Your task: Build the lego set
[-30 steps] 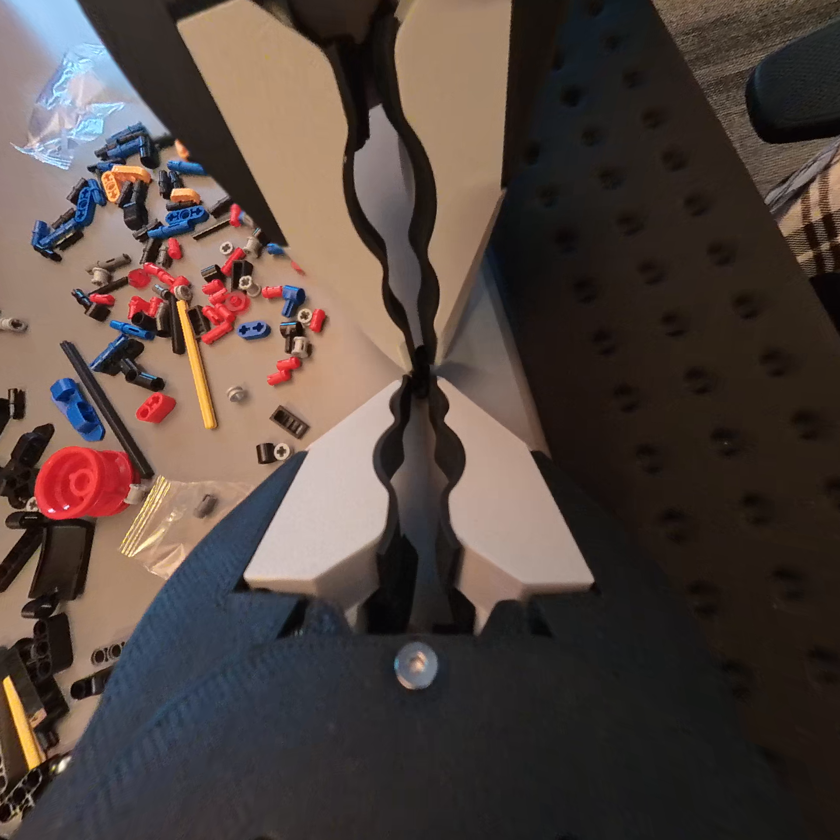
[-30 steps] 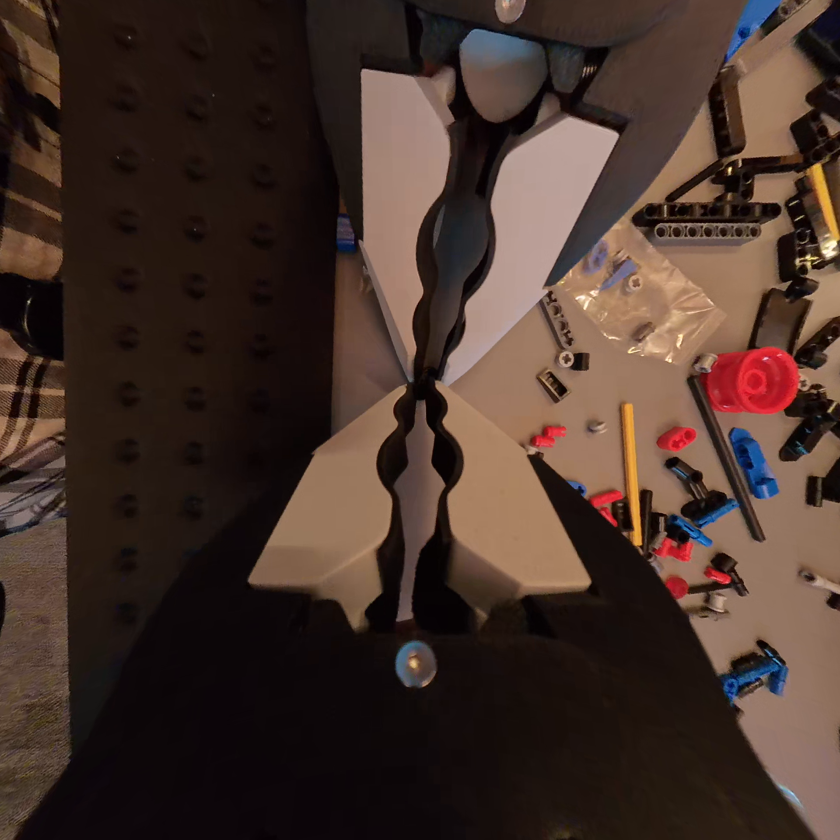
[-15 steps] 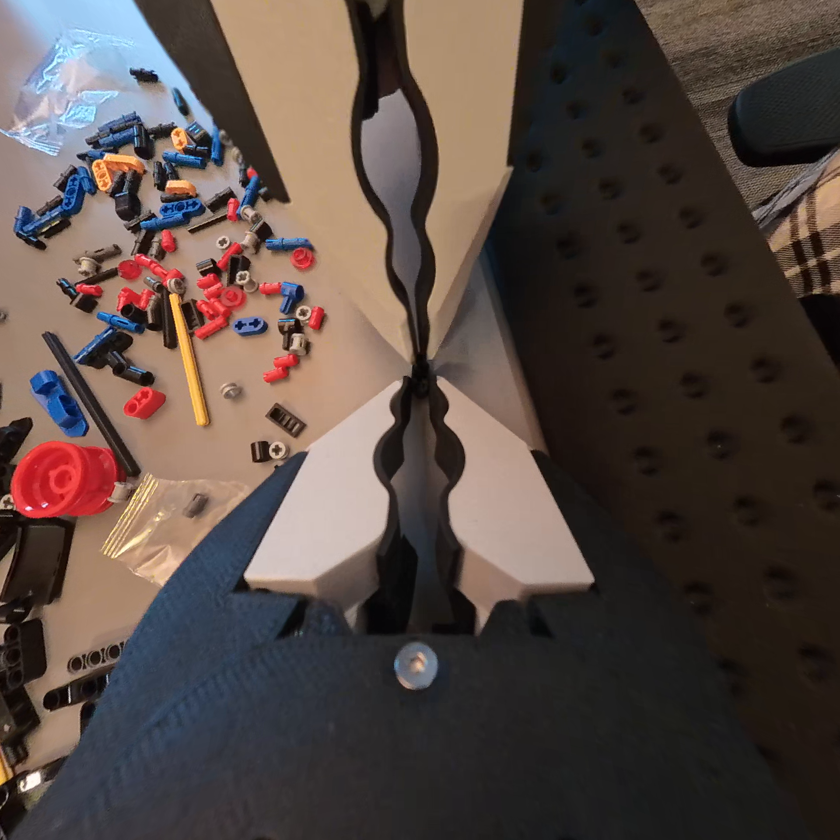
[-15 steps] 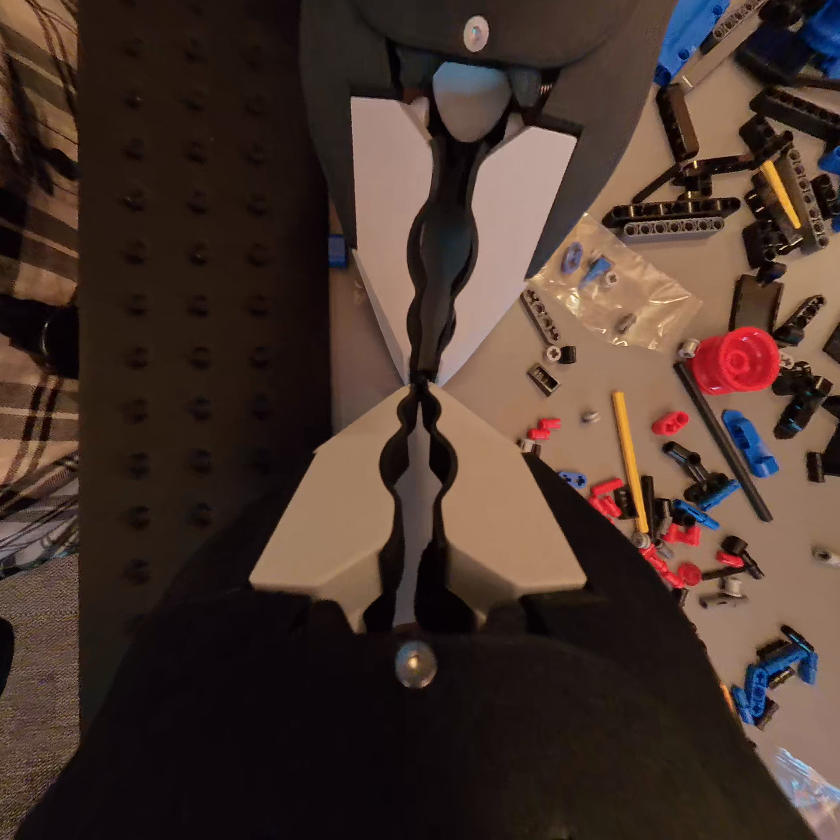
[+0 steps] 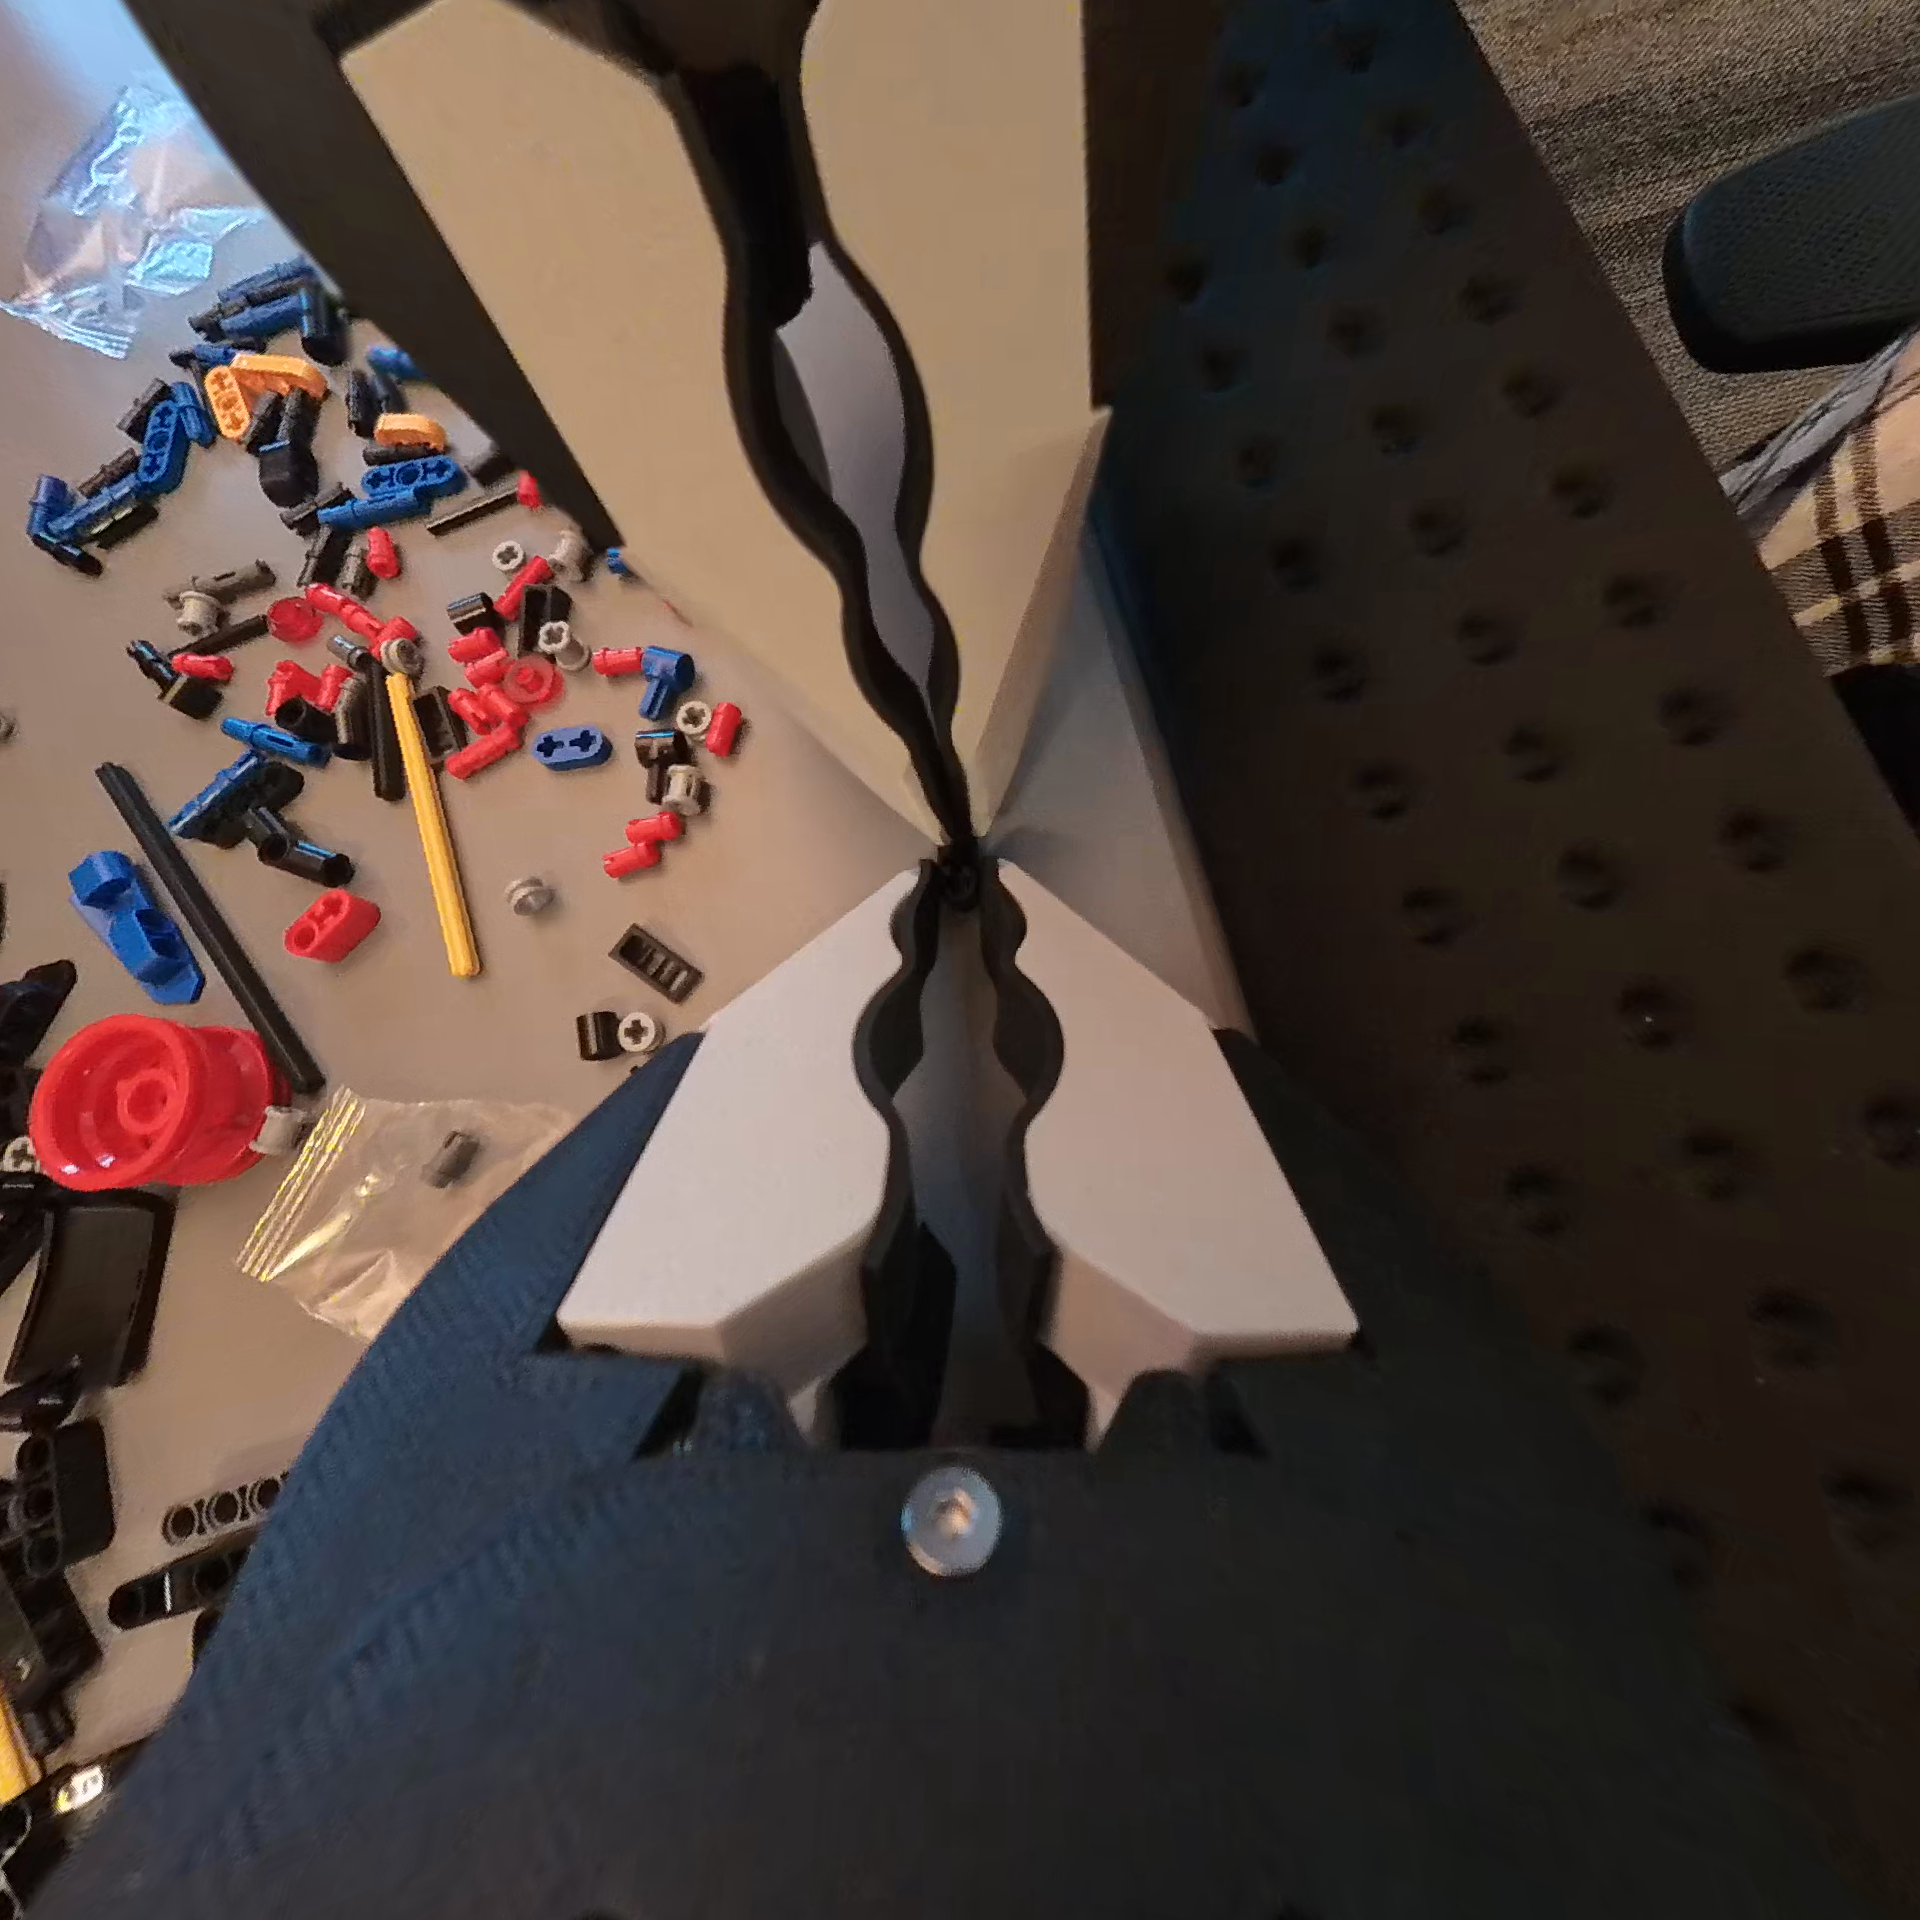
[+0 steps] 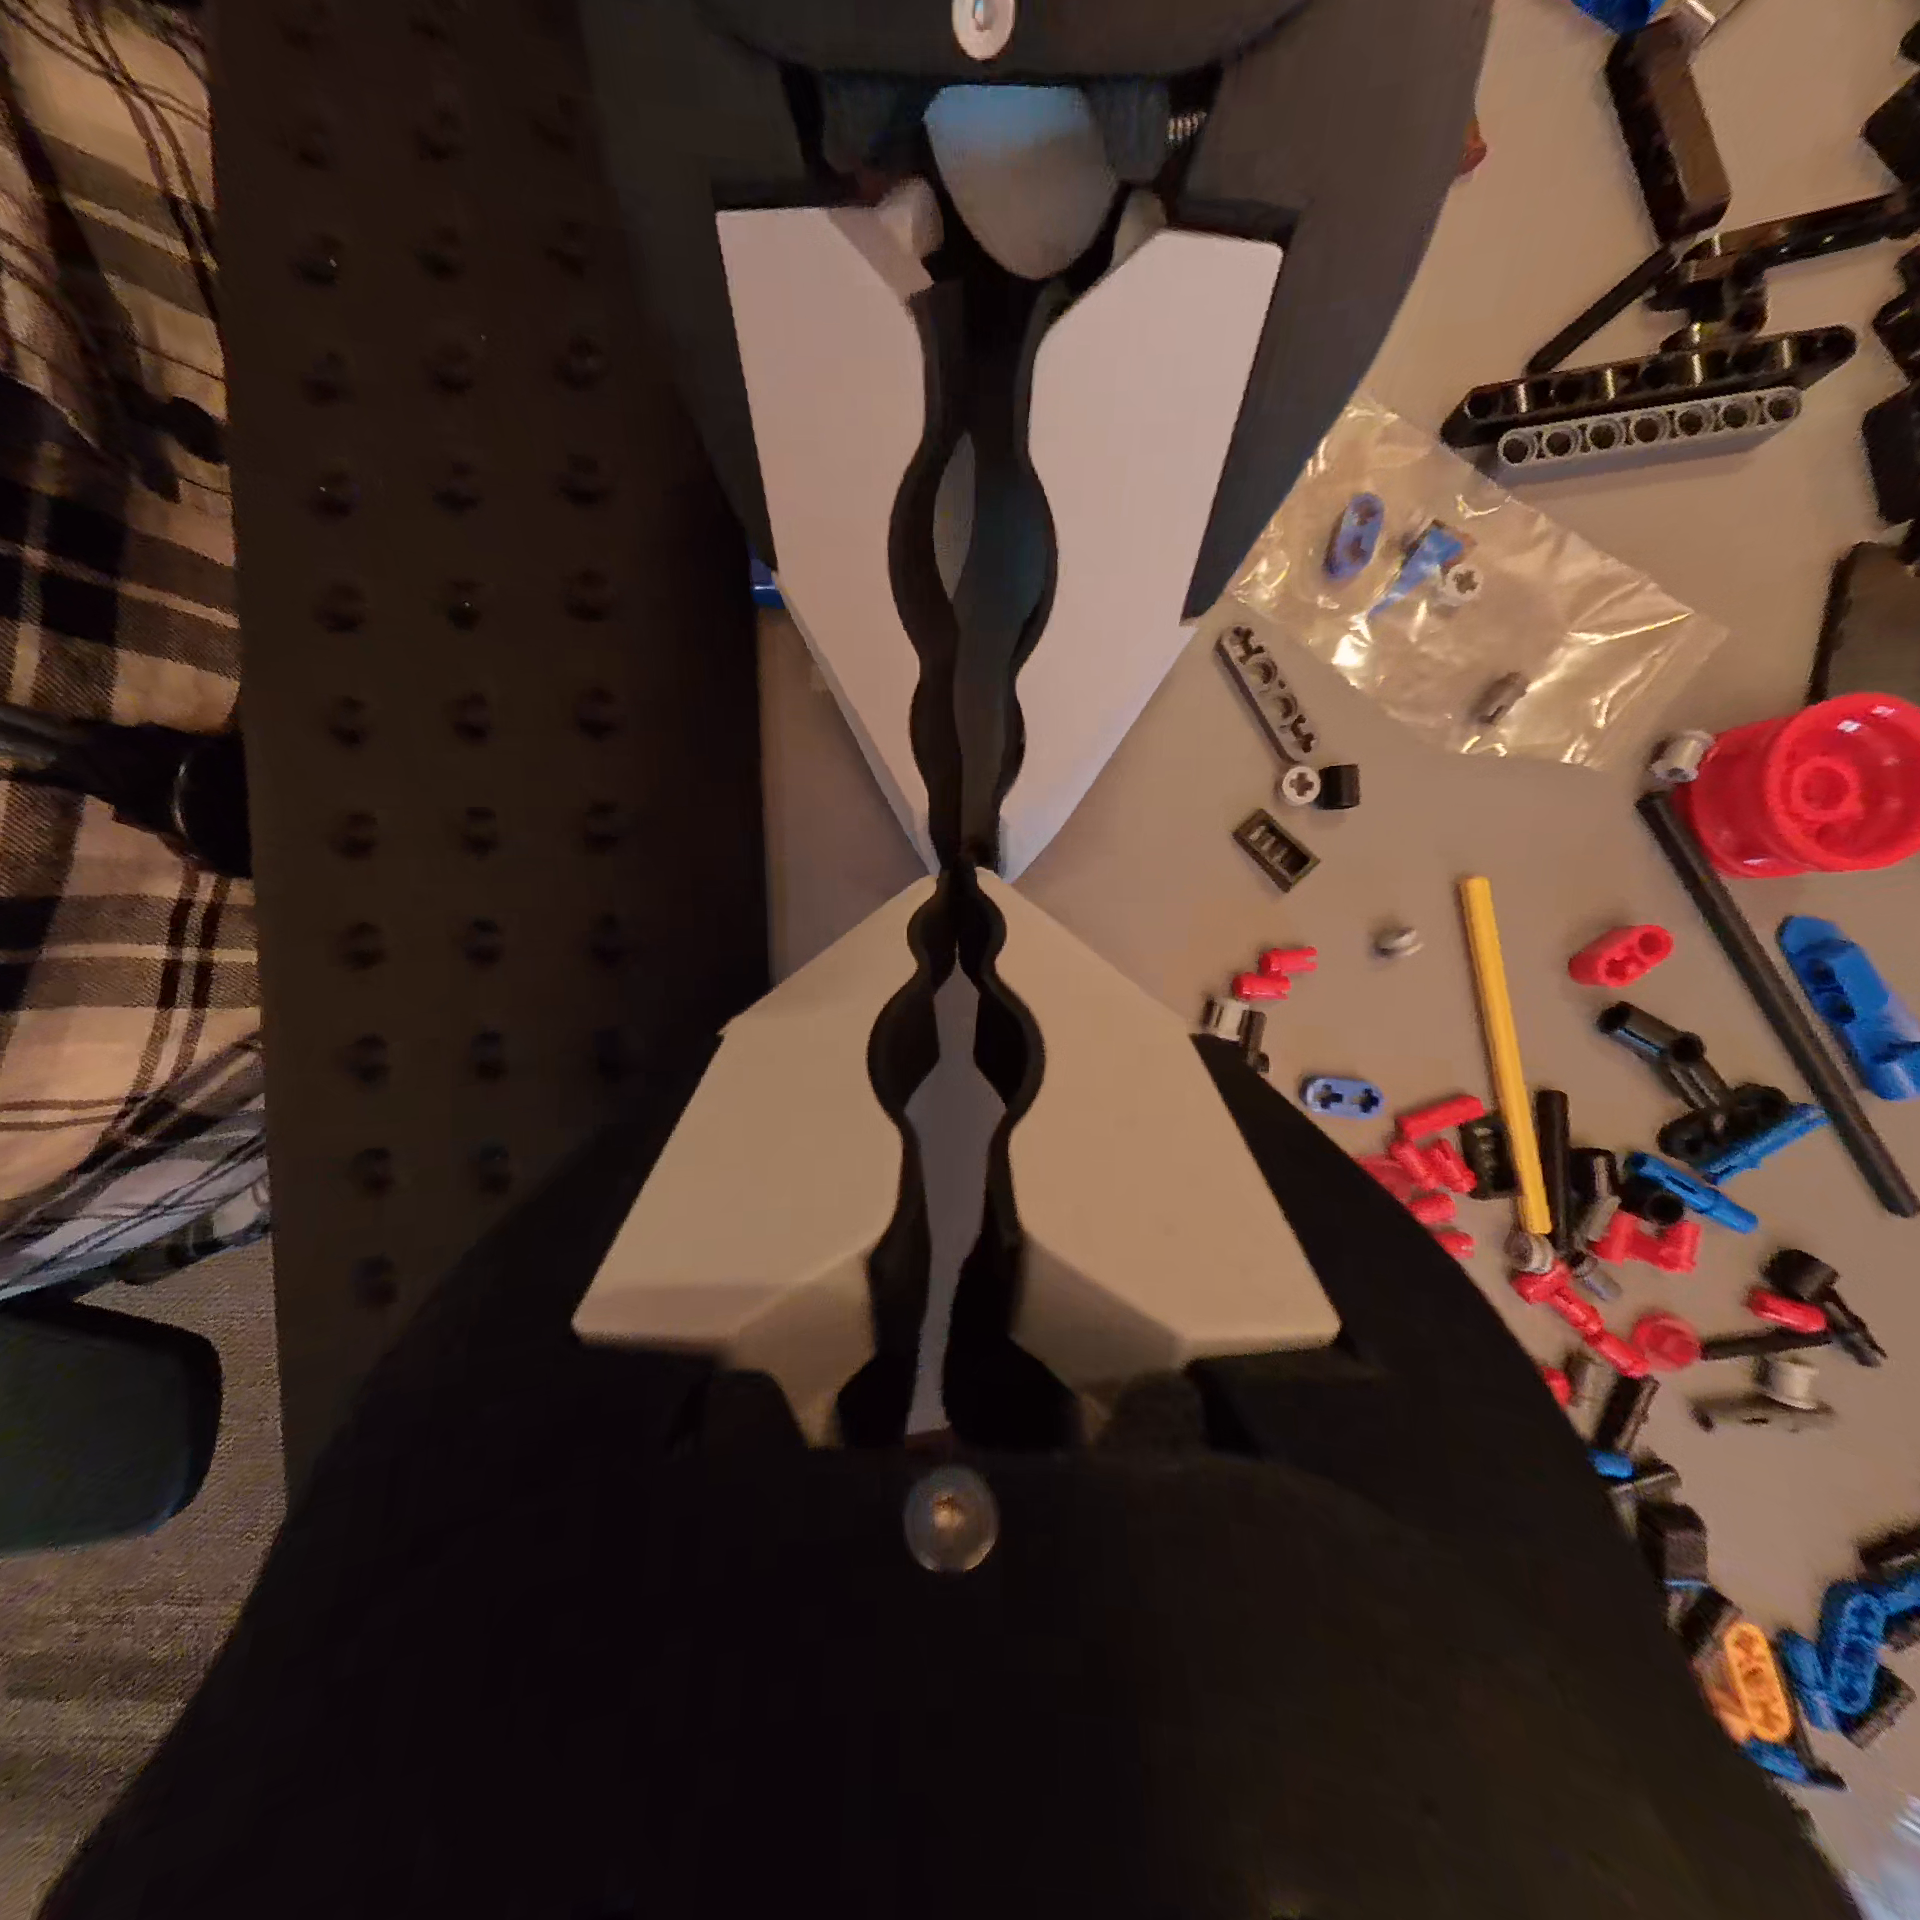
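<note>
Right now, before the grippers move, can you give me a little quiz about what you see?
1. True or false: the red plastic wheel hub lies inside the clear plastic bag.
2. Two long thin plastic rods lie loose: a black rod and another rod. What colour is the other? A yellow, B green, C white.
3. Fill in: the left gripper and right gripper meet tip to tip on a tiny black piece, jaws ____.

Key: 1 false, it lies beside the bag. 2 A. 3 shut.
</note>
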